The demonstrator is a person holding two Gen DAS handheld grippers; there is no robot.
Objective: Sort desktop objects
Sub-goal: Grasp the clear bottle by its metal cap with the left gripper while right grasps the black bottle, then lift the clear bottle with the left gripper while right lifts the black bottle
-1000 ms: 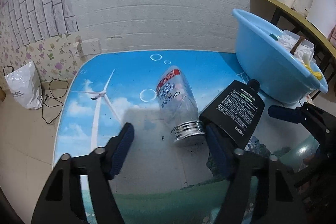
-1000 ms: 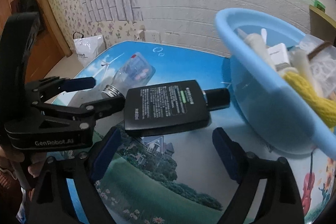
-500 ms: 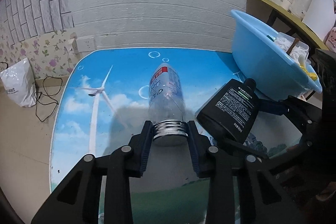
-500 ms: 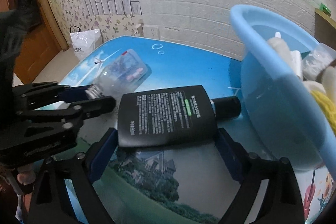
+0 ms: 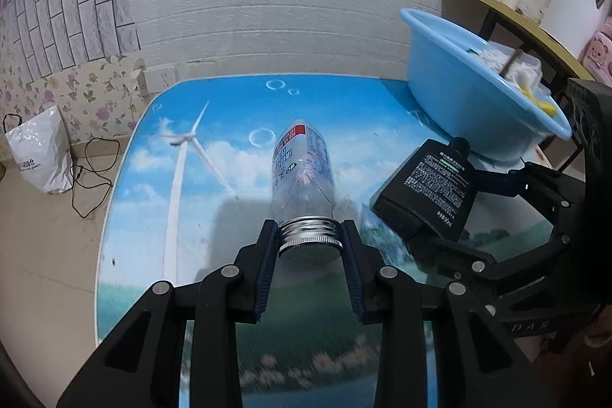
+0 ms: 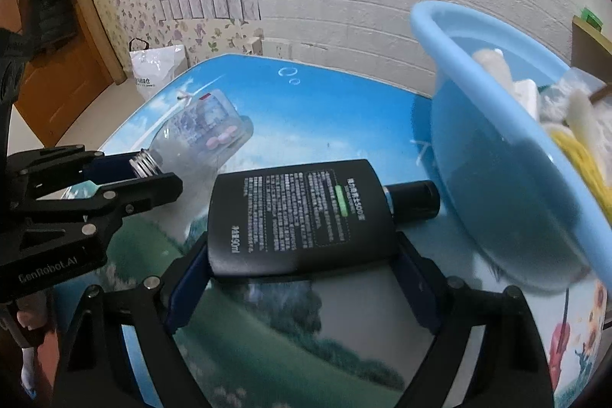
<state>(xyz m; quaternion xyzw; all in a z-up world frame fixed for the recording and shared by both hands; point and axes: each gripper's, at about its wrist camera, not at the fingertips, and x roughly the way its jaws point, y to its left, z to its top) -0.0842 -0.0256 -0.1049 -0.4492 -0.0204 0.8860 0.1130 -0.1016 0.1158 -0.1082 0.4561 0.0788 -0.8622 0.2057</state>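
A clear plastic jar (image 5: pixel 302 174) with a silver screw lid lies on its side on the blue printed table. My left gripper (image 5: pixel 310 247) is shut on its lid end. The jar also shows in the right wrist view (image 6: pixel 202 136), held by the left gripper (image 6: pixel 145 174). A flat black bottle (image 6: pixel 302 213) with white print and a black cap lies next to a blue basin (image 6: pixel 497 178). My right gripper (image 6: pixel 302 255) is shut on the bottle's wide base, its pads against both sides. The bottle shows in the left wrist view (image 5: pixel 432 190) too.
The blue basin (image 5: pixel 470 102) holds several items, among them yellow yarn (image 6: pixel 585 163) and white packets. A wooden shelf (image 5: pixel 508 14) stands behind it. A white bag (image 5: pixel 38 151) and a black cable (image 5: pixel 91 178) lie on the floor at left. A brick-pattern wall backs the table.
My left gripper moved onto the jar and closed on its lid end. My right gripper advanced and closed on the black bottle's base.
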